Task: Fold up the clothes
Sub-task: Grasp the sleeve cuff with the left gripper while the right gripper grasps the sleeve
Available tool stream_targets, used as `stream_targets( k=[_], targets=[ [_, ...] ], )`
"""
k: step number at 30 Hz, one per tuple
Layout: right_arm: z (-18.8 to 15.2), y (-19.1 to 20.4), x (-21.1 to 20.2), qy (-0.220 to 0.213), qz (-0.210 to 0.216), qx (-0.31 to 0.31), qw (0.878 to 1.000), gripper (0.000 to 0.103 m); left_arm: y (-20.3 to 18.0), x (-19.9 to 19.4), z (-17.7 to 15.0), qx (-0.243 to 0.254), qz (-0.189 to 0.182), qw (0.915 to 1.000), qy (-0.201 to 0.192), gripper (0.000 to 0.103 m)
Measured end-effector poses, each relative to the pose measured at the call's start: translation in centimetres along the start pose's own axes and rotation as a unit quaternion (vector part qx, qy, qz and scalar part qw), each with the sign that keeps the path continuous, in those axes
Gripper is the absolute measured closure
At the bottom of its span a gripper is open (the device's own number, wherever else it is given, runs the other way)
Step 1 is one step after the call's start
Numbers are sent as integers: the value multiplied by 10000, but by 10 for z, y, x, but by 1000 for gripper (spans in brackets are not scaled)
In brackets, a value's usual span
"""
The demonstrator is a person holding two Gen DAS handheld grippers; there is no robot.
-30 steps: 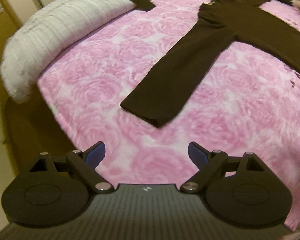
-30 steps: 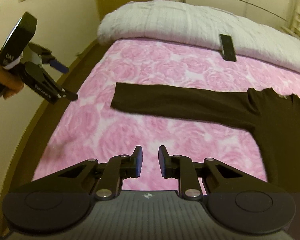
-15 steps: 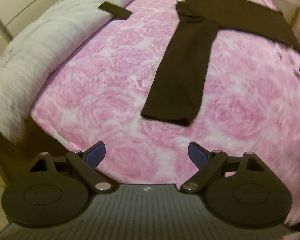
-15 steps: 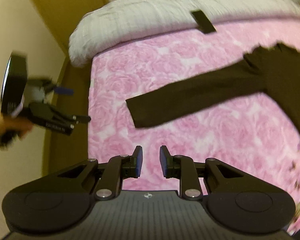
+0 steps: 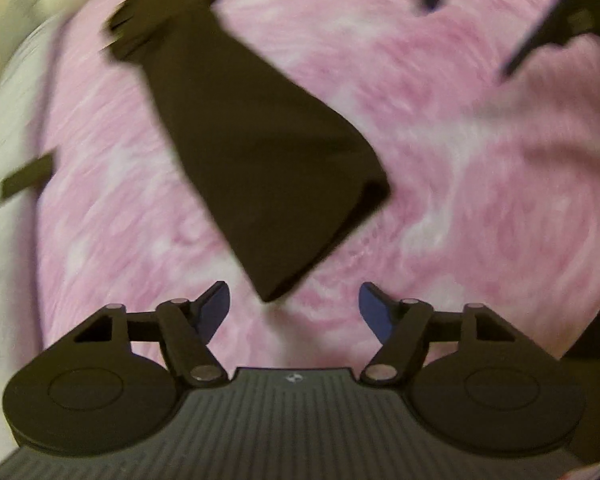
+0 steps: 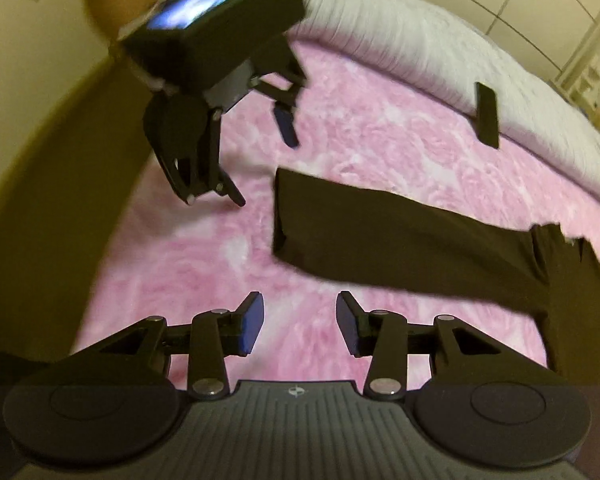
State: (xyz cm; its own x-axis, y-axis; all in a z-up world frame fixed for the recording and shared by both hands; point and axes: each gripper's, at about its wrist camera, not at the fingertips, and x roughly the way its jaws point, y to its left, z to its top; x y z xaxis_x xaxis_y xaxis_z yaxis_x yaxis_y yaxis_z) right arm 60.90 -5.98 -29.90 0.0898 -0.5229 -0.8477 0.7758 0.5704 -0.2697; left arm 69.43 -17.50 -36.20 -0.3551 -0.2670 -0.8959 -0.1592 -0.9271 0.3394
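Note:
A dark brown long-sleeved garment lies flat on the pink rose-patterned bedspread. Its sleeve stretches toward me, with the cuff end just ahead of my left gripper, which is open and empty above the bedspread. My right gripper is open and empty, a short way in front of the sleeve's cuff. The left gripper also shows in the right wrist view, hovering open to the left of the cuff. The right gripper's fingers show blurred at the top right of the left wrist view.
A white textured blanket lies along the far side of the bed. A dark flat rectangular object rests on its edge, also seen blurred in the left wrist view. The bed's left edge and a brown frame border the bedspread.
Both grippers have moved down and in toward the sleeve cuff. The right gripper's jaws have opened from nearly shut. The left gripper stays open. The garment has not moved.

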Motion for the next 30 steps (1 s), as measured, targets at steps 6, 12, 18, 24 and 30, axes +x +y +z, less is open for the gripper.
stream_targets(
  k=[6,12,18,24,30],
  targets=[
    [16,23,70,156,-463,-883,9949,60,14,-1,-25,174,-215,9975,-654,25],
    [24,26,89,191,-621,-1223,9904,94,12,-4,-25,365,-168,9954,-866,25],
    [48,-14,51,-81,-403,-68,9991,94,12,3,-11,979,214,9904,-951,47],
    [58,-54,25,-169,-395,532,9977,94,36,-9,13,966,679,9872,-1069,93],
    [48,-105,-17,-745,-326,1426,9864,94,82,-54,70,335,1312,9830,-1236,96]
  ],
)
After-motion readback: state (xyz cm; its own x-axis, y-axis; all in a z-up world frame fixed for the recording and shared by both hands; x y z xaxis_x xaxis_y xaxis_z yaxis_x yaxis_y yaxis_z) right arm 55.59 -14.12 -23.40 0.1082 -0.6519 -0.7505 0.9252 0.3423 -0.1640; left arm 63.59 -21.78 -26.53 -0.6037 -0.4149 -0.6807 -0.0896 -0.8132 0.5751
